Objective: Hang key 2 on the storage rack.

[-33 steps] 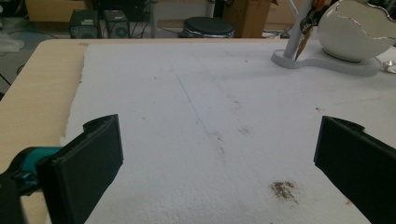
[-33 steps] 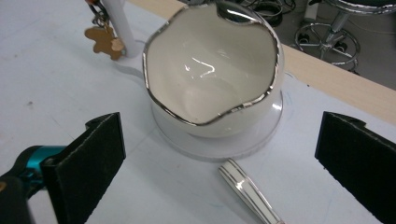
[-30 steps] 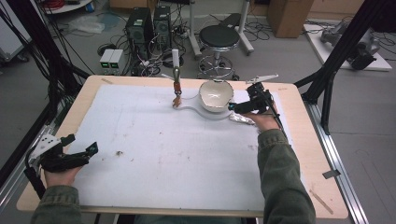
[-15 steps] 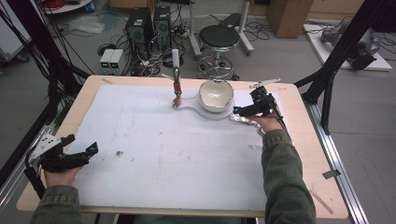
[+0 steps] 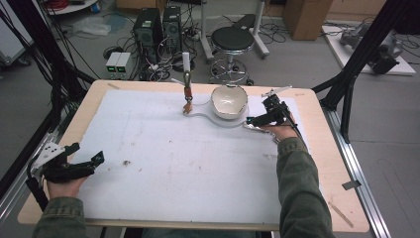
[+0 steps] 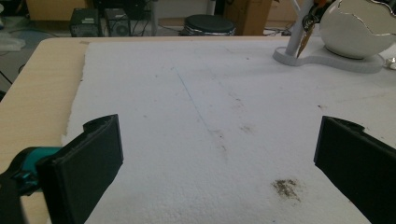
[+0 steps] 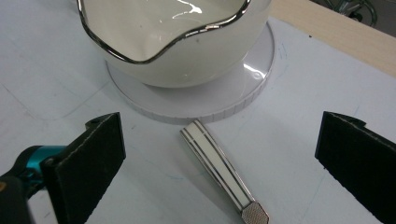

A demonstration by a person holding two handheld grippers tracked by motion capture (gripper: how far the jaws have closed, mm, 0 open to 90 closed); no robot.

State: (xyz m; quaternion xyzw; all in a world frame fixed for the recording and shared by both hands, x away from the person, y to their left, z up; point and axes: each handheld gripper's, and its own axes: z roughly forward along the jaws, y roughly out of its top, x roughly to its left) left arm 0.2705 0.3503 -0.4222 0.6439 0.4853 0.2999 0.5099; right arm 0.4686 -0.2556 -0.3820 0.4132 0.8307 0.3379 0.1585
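A white bowl (image 5: 229,100) with a wavy silver rim stands on a white base (image 7: 233,95) at the back of the mat. A thin post (image 5: 186,91) on the same base holds a small orange-brown piece. A flat white striped handle with a metal end (image 7: 223,173) lies on the mat just in front of the base. My right gripper (image 5: 258,119) hovers open over that handle (image 5: 260,129), right of the bowl (image 7: 173,37), one jaw on each side. My left gripper (image 5: 86,153) rests open at the mat's near left corner, holding nothing.
A white foam mat (image 5: 173,158) covers most of the wooden table (image 5: 324,148). Brown crumbs (image 6: 287,186) lie on the mat near the left gripper (image 6: 217,149). Behind the table are a stool (image 5: 233,39), computer cases and cables.
My right gripper has shifted slightly to the right and nearer, beside the bowl. The left gripper has stayed put.
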